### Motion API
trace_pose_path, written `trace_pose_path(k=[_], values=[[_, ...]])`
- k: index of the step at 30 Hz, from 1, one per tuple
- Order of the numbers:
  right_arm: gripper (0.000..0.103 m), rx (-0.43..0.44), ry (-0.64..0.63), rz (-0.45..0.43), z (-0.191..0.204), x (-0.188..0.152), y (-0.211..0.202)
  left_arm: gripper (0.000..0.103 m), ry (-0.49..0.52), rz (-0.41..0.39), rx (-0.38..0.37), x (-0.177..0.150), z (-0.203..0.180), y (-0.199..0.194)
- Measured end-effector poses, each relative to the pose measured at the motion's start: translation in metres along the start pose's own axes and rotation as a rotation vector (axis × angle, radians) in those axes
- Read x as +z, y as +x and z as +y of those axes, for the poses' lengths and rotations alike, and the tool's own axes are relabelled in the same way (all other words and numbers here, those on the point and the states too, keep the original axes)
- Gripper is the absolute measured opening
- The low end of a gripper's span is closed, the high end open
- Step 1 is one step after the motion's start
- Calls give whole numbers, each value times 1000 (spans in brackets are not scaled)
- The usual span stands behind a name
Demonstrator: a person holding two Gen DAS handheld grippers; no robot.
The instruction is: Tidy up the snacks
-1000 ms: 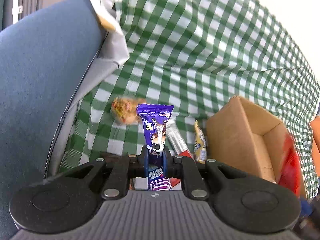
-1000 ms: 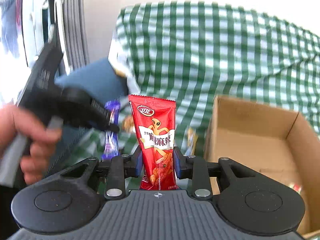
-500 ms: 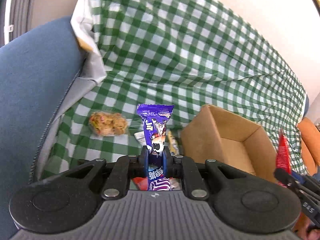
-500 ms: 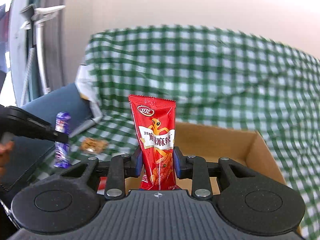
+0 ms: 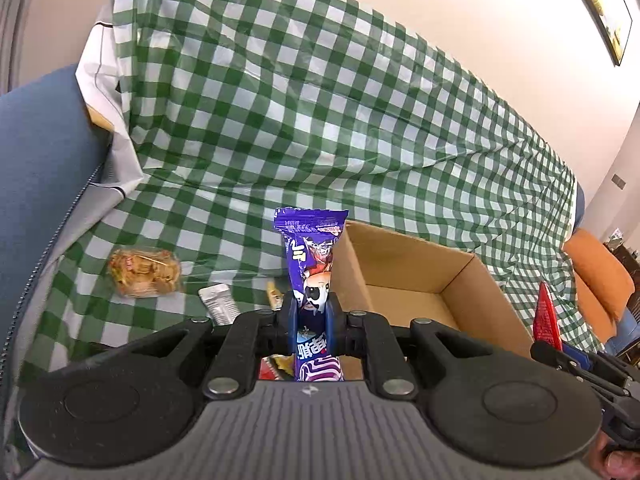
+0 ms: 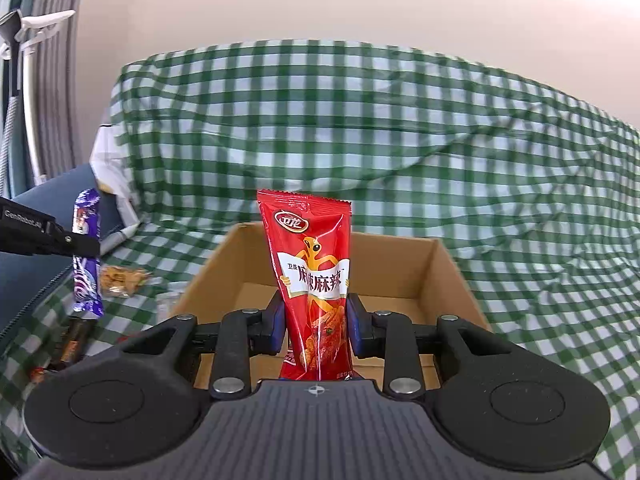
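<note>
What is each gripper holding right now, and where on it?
Left gripper: purple snack packet, clamped low. Right gripper: red snack packet, clamped on its lower half.

A green-checked cloth drapes a sofa (blue armrest at left) below a pale wall.

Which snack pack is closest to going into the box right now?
The red pack, clamped upright in the right tongs right at the cardboard box. The purple pack, in the left tongs, sits left of it.

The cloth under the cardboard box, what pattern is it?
Green and white checks; the cloth shows sharpest in the left wrist view.
</note>
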State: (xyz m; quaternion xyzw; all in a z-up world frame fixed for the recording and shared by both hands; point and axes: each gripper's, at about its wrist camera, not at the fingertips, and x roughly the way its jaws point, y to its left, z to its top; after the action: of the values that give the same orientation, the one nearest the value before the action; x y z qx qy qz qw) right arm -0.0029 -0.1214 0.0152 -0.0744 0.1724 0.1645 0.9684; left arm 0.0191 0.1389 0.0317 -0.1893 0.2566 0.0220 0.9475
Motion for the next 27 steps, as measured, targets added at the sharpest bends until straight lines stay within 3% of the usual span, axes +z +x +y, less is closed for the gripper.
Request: trace_pose_path(k=[11,27], values=[[32,-88,74,11,-34,-5,-1,14,33,12,-35,-4,-23,17],[32,-116,91,14,-36,-4,4,14,79,-29,-115,-9,-40,12]])
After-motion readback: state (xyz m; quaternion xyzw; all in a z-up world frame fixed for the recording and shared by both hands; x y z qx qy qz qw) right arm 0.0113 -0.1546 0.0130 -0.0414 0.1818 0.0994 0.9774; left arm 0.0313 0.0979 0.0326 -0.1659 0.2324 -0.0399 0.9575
